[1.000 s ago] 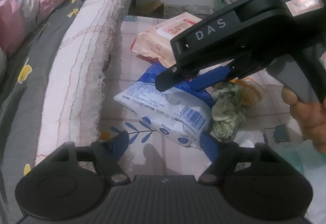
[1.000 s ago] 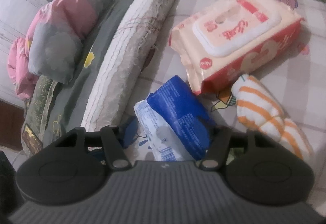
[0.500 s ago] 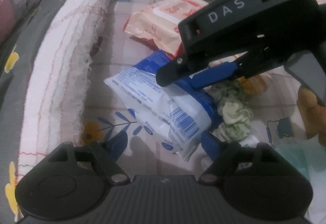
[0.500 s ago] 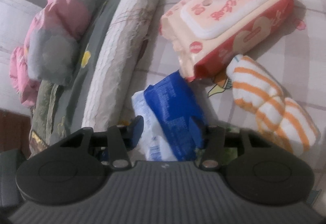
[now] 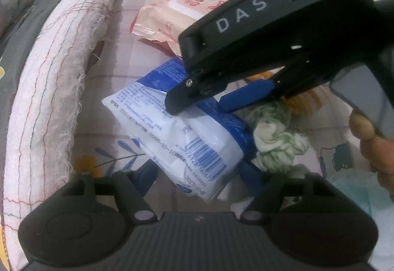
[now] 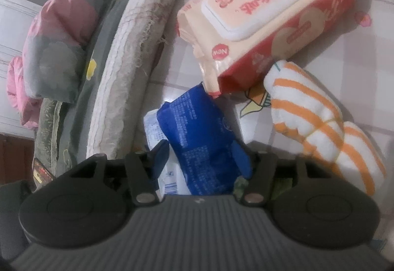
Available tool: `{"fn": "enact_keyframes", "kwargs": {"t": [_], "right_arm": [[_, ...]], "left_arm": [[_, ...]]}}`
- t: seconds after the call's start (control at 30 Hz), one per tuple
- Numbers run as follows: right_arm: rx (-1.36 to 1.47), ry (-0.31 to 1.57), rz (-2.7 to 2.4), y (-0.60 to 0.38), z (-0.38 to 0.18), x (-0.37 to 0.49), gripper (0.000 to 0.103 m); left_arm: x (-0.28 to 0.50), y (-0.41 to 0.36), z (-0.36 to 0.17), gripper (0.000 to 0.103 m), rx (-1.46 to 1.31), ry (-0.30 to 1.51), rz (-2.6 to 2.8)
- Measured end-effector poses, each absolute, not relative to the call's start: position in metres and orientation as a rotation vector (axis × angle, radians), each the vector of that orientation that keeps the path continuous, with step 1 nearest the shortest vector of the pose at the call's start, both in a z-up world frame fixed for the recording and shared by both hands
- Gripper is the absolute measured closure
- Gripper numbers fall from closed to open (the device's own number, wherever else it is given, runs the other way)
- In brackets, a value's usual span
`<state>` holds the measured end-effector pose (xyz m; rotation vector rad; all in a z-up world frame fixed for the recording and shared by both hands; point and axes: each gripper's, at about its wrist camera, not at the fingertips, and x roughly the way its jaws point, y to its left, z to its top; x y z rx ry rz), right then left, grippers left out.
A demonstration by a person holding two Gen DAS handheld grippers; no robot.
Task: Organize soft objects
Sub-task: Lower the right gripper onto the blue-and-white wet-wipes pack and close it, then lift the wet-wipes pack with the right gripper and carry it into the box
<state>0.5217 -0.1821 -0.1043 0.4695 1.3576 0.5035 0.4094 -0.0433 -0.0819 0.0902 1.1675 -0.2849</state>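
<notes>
blue-and-white plastic tissue pack (image 5: 177, 133): I see glossy, crinkled film
orange-striped white towel roll (image 6: 317, 123): fluffy terry cloth
frayed pinkish quilted mat edge (image 5: 56, 78): rough, threadbare fabric

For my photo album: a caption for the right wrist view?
Blue-and-white soft plastic tissue pack between blue jaws, beside orange-striped rolled towel.

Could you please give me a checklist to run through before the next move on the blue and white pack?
1. Blue and white pack between the left gripper jaws, which have just been closing: ok.
2. Left jaws pressing the pack: not ok, a gap shows.
3. Pack between the right gripper jaws, which have just been opening: ok.
4. Right jaws gripping firmly: cannot tell.
5. Pack free of the pink wipes pack: not ok, its flap meets the far corner.
</notes>
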Motion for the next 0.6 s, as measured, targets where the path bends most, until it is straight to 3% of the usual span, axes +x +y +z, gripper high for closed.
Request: {"fn": "enact_keyframes", "kwargs": {"t": [0.2, 0.6], "right_arm": [[0.458, 1.342, 0.514, -0.180, -0.100, 0.517, 0.053], [0.487, 1.241, 0.556, -0.178, -0.036, 0.498, 0.056]], "left_arm": [[0.404, -0.039, -0.076, 0.033, 0.056, 1.168, -0.281], [0.375, -0.023, -0.008, 0.034, 0.028, 1.035, -0.289]]}}
